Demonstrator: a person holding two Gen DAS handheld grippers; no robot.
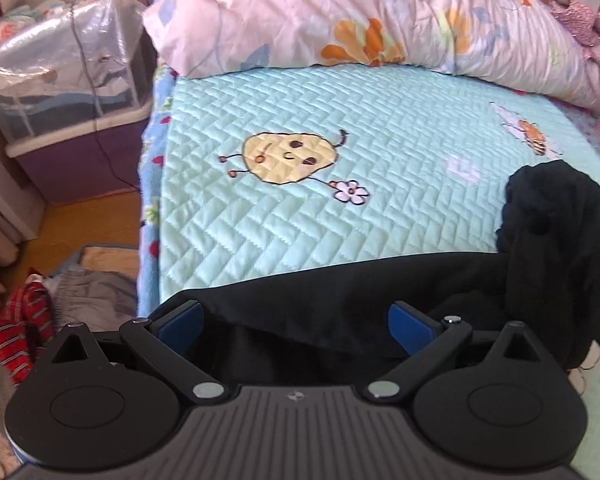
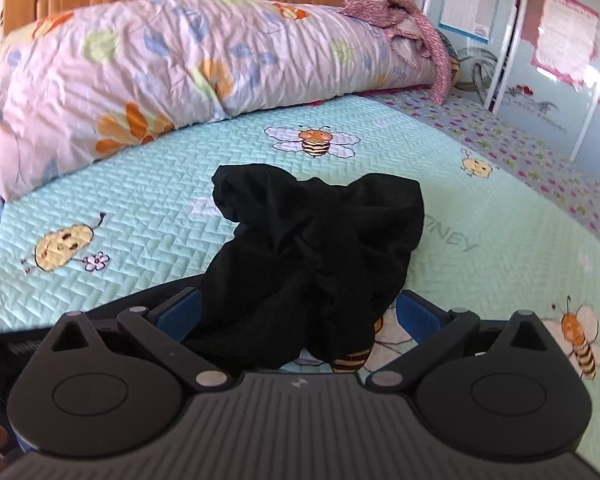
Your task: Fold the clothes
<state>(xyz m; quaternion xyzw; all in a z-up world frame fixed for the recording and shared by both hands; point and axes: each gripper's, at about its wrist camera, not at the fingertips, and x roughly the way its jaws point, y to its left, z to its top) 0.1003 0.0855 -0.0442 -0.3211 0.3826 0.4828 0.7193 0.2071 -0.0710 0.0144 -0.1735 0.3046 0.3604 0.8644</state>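
Black garment [image 2: 320, 248] lies bunched between wide-apart jaws.

The quilted bed [image 1: 340, 216] lies bare from centre toward 10 o'clock, open for a gripper to pass. The crumpled black garment [image 2: 320, 248] blocks the near middle; the rolled floral duvet [image 2: 148, 76] walls off 12 o'clock, with a pink knit [image 2: 404, 24] at 1 o'clock.

You see one black garment [image 2: 320, 248] lying crumpled on the quilt, bunched into soft lumps at its far end, while its near part (flatter, with a straight edge) spreads leftward.
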